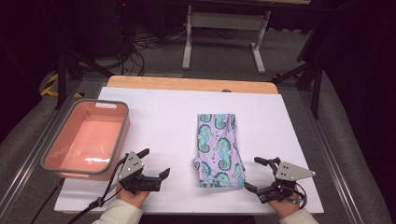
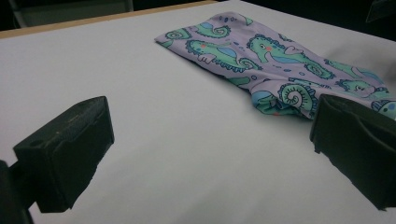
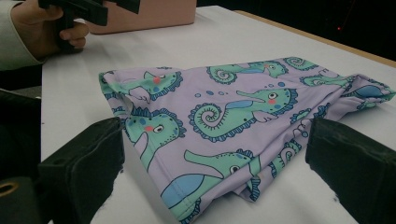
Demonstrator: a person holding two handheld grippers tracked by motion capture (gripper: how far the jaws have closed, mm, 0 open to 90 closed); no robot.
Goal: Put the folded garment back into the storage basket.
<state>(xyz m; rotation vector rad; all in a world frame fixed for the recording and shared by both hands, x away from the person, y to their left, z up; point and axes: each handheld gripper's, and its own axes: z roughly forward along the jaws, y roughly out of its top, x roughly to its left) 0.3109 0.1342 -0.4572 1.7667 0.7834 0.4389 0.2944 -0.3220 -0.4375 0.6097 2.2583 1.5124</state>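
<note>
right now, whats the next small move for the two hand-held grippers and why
Probably ease the right hand-held gripper forward onto the near edge of the folded seahorse cloth: its jaws stand open just short of that edge, gripping nothing. The left hand-held gripper, also open, sits on bare white table cover beside the pink bin.

Seahorse-print garment (image 1: 218,150): thin stretchy cloth, smooth, slight sheen. Table cover (image 1: 168,116): matt white, paper-like sheet over a wooden tabletop (image 1: 187,84). Pink bin (image 1: 88,137): glossy plastic with a matt grey rim. Gripper pads (image 2: 65,154): matt black, rubbery, slightly rough.
</note>
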